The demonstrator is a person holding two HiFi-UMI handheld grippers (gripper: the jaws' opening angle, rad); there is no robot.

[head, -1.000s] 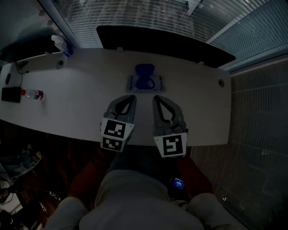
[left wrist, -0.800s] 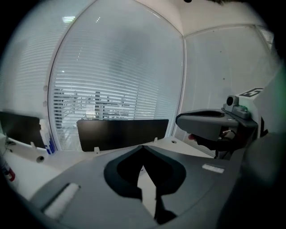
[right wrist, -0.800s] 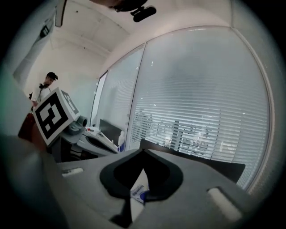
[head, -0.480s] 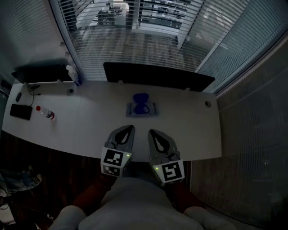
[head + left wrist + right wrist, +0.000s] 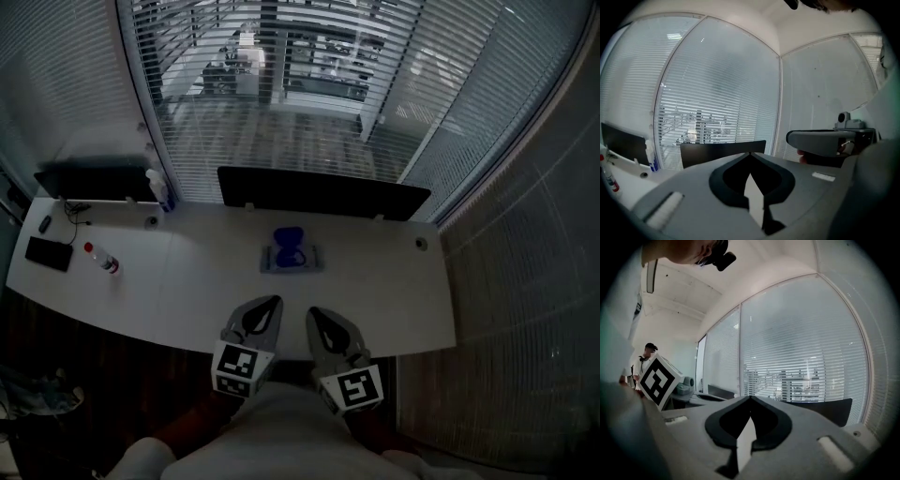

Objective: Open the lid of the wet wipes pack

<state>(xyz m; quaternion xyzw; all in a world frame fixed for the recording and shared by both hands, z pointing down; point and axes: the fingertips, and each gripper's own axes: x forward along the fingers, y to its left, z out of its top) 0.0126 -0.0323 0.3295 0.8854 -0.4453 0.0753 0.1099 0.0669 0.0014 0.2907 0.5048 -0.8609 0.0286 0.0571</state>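
Note:
The wet wipes pack, pale with a dark blue lid on top, lies flat at the middle of the white table. My left gripper and right gripper hover side by side over the table's near edge, well short of the pack. Both are shut with nothing between the jaws. In the left gripper view the left gripper points up at the window blinds, and the pack is out of sight. The right gripper view shows the same for the right gripper.
A long black panel stands along the table's far edge. At the left end are a red-capped bottle, a black device and a spray bottle. Window blinds fill the background. Another person stands far left.
The head view has risen and pulled back, so the table looks smaller. Both grippers have drawn back toward the near edge, farther from the pack. They remain shut.

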